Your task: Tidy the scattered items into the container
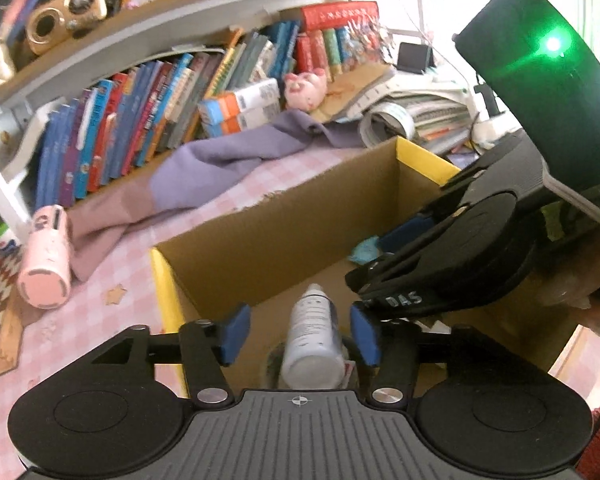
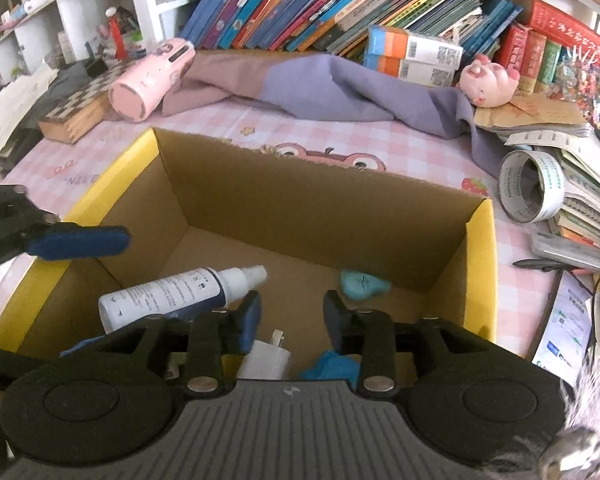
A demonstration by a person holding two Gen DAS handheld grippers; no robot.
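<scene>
White letters reading "DAS" stand on the black body of the right tool, the start of the word being hidden. Pale letters that look like "NIEN", upside down, are printed on the pink checked cloth over the tabletop. Print on the white spray bottle, the tape roll, the book spines and the red box is too small or blurred to read.

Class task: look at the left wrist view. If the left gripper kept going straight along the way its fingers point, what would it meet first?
Most likely the white spray bottle, lying between the open fingers of the left gripper, inside the cardboard box. Past it comes the box floor, though depth is hard to judge.
</scene>
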